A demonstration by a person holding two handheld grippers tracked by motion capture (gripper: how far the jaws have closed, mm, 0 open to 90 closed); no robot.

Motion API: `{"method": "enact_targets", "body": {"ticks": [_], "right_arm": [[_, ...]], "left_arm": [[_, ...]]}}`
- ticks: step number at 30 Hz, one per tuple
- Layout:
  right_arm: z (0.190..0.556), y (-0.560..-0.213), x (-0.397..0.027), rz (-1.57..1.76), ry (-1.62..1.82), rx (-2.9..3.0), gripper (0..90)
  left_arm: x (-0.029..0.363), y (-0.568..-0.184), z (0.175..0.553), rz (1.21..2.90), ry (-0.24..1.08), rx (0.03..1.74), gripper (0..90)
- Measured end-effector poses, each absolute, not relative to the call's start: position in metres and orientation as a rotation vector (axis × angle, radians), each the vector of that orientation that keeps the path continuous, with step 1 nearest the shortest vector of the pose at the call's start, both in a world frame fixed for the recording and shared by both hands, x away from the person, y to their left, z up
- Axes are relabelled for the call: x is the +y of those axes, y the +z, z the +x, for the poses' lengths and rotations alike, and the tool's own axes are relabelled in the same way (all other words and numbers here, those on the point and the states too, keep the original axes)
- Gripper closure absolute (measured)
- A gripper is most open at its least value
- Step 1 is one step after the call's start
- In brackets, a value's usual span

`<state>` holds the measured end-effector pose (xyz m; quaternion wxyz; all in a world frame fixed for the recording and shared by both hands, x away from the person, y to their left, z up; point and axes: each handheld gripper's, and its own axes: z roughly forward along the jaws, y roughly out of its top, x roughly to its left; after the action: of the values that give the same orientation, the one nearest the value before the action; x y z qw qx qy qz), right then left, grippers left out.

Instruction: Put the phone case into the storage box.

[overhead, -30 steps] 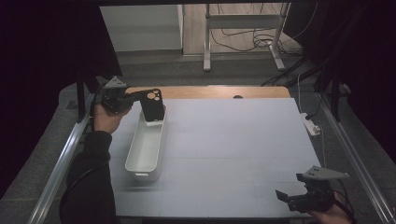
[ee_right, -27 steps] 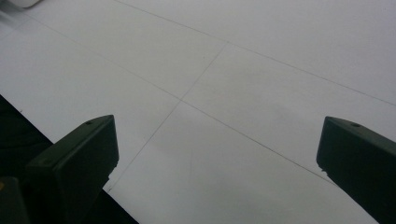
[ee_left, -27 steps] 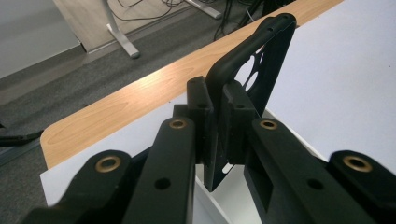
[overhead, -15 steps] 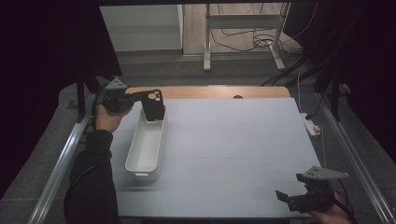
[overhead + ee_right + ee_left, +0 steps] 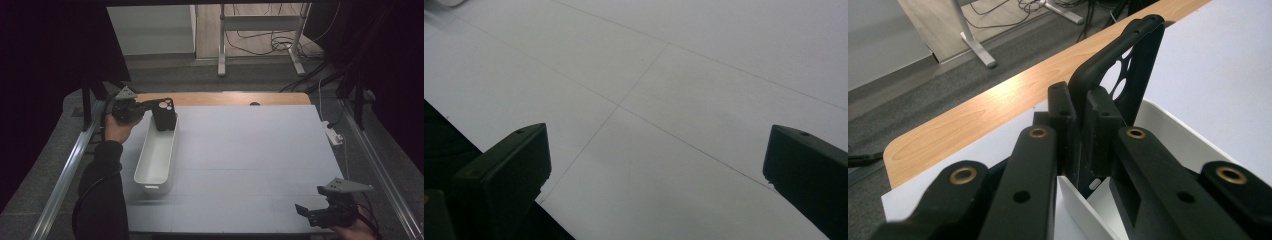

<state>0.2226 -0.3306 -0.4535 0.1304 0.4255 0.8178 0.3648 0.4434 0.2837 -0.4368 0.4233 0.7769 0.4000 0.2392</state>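
White-topped bench [image 5: 250, 165] with a wooden strip along its far edge carries one long white tray [image 5: 156, 159], lying lengthwise near the left edge, far half. Left hand-held gripper [image 5: 159, 116] sits over the tray's far end, jaws clamped tight on a black phone case [image 5: 164, 116] with round camera cutouts; the left gripper view confirms the pads [image 5: 1098, 115] pinching the case's [image 5: 1128, 65] edge, case upright, its lower end already inside the tray wall [image 5: 1168, 135]. Compared with a second ago, the case and gripper have dropped a little further toward the tray floor; grip unchanged, tray not shifted. Reads as the placing step nearly done: case is low enough that the next call is probably letting go, though whether its bottom edge touches the tray floor can't be told. Right hand-held gripper [image 5: 320, 214] parked at the near right corner, jaws wide apart with nothing between them, bare bench surface [image 5: 664, 100] below in the right gripper view, no change in position.
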Motion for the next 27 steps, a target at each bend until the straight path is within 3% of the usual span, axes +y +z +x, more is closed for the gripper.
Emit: {"method": "enact_targets", "body": {"ticks": [27], "right_arm": [[0.2224, -0.4536, -0.3309, 1.234, 1.06, 2.38, 0.0]], "left_arm": [[0.2847, -0.4425, 0.4493, 1.906, 0.638, 1.057, 77.7]]}}
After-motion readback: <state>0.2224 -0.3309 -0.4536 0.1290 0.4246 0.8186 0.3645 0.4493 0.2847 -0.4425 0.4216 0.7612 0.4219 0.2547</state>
